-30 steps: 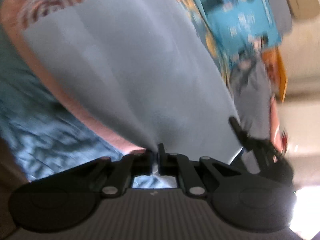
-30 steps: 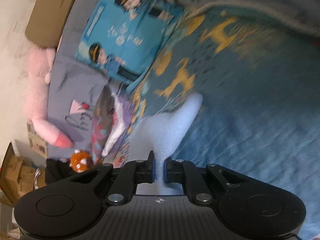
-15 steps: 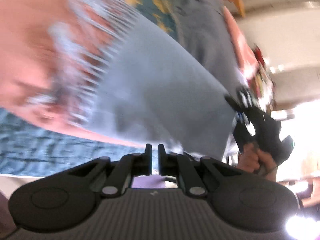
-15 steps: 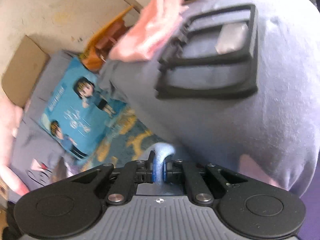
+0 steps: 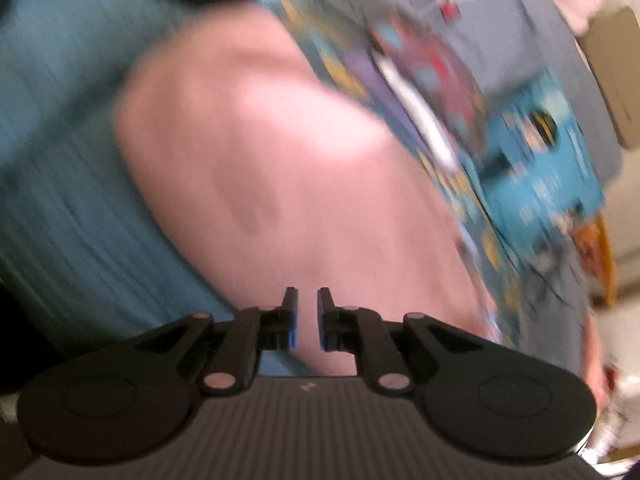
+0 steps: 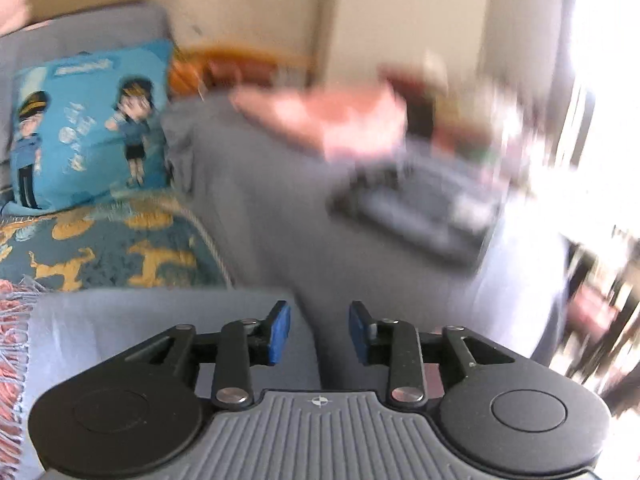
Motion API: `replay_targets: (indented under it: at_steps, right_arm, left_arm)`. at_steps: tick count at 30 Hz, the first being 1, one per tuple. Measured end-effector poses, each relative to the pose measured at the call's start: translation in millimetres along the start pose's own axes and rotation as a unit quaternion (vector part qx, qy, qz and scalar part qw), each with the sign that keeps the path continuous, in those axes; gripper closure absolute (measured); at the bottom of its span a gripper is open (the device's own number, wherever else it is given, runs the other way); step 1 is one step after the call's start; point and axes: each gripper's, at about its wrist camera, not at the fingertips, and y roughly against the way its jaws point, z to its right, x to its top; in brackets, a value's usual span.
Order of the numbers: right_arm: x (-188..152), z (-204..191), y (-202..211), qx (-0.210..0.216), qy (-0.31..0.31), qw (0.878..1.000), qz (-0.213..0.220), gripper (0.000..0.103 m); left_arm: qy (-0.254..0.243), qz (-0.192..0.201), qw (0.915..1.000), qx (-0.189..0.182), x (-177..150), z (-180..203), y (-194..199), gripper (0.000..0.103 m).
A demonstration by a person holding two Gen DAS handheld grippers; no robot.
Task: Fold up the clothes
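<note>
I see my right gripper (image 6: 319, 332) opening, nothing between its jaws, above the pale blue garment (image 6: 160, 320). My left gripper (image 5: 304, 322) is opening, empty, over pink cloth (image 5: 280, 160).

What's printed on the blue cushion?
Two cartoon figures in caps, on the cushion; right wrist view shows it best.

1. Under my claws: a bed (image 6: 120, 276) spread with a teal cover printed with orange animals.
2. On it, nearest me, a pale blue folded garment (image 6: 132, 320); a pink fringed cloth (image 6: 12, 320) lies just beside it.
3. Farther back, a blue cartoon cushion (image 6: 88, 124) stands upright against grey bedding (image 6: 96, 28).
4. Left view, badly blurred: a broad pink cloth (image 5: 280, 184) over blue fabric (image 5: 60, 184).
</note>
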Motion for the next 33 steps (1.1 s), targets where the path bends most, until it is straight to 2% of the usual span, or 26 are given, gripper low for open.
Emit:
replay_targets:
  at_steps: [1, 3, 4, 5, 6, 7, 9, 11, 13, 14, 16, 17, 21, 23, 26, 27, 28, 29, 33]
  right_arm:
    - [7, -10, 8, 0.021, 0.017, 0.999, 0.019, 0.068]
    - [24, -46, 19, 0.13, 0.05, 0.99, 0.031, 0.068]
    - [33, -65, 23, 0.191, 0.067, 0.979, 0.034, 0.066]
    - [41, -91, 27, 0.251, 0.092, 0.963, 0.034, 0.066]
    - [47, -122, 30, 0.308, 0.125, 0.942, 0.034, 0.066]
    - [51, -158, 35, 0.365, 0.167, 0.915, 0.038, 0.066]
    - [50, -231, 45, 0.462, 0.248, 0.849, 0.059, 0.066]
    - [47, -295, 48, 0.526, 0.308, 0.79, 0.065, 0.066]
    - [44, -356, 45, 0.555, 0.367, 0.744, 0.063, 0.066]
    - [43, -382, 42, 0.564, 0.39, 0.725, 0.06, 0.066]
    - [44, -424, 33, 0.577, 0.42, 0.699, 0.053, 0.066]
    - [46, -440, 29, 0.582, 0.429, 0.689, 0.047, 0.066]
    - [53, -481, 11, 0.596, 0.436, 0.675, 0.011, 0.06]
    - [53, -498, 5, 0.602, 0.443, 0.663, -0.03, 0.06]
    - [55, -509, -1, 0.628, 0.433, 0.639, -0.098, 0.063]
    - [56, -510, -3, 0.635, 0.429, 0.632, -0.115, 0.07]
    - [57, -511, -4, 0.642, 0.425, 0.625, -0.131, 0.093]
    - [60, -510, -4, 0.645, 0.423, 0.621, -0.136, 0.103]
    - [72, -503, 4, 0.642, 0.433, 0.623, -0.111, 0.103]
  left_arm:
    - [-0.005, 0.014, 0.9998, 0.01, 9, -8, 6, 0.094]
    - [-0.017, 0.026, 0.9994, 0.014, 22, -18, 12, 0.093]
    - [-0.026, 0.027, 0.9992, 0.011, 27, -20, 9, 0.093]
    - [-0.036, 0.026, 0.999, 0.007, 32, -21, 4, 0.09]
    - [-0.049, 0.023, 0.9985, 0.0, 36, -22, 1, 0.089]
    - [-0.061, 0.021, 0.9979, -0.007, 37, -12, -8, 0.089]
    - [-0.085, 0.017, 0.996, -0.022, 37, -1, -21, 0.088]
    - [-0.12, 0.026, 0.992, -0.03, 31, 10, -31, 0.08]
    - [-0.159, 0.034, 0.9859, -0.038, 24, 18, -33, 0.075]
    - [-0.176, 0.037, 0.9828, -0.042, 22, 21, -35, 0.071]
    - [-0.197, 0.033, 0.9783, -0.056, 20, 21, -39, 0.064]
    - [-0.201, 0.027, 0.9773, -0.061, 19, 21, -41, 0.062]
    - [-0.206, 0.01, 0.9762, -0.068, 17, 22, -47, 0.062]
    - [-0.207, 0.007, 0.9755, -0.076, 16, 23, -49, 0.062]
    - [-0.206, 0.006, 0.975, -0.083, 15, 24, -49, 0.062]
    - [-0.205, 0.006, 0.9752, -0.084, 15, 24, -49, 0.058]
    - [-0.203, 0.006, 0.9755, -0.085, 15, 24, -49, 0.056]
    - [-0.201, 0.007, 0.9758, -0.086, 15, 24, -49, 0.056]
    - [-0.204, 0.01, 0.9752, -0.085, 13, 27, -49, 0.056]
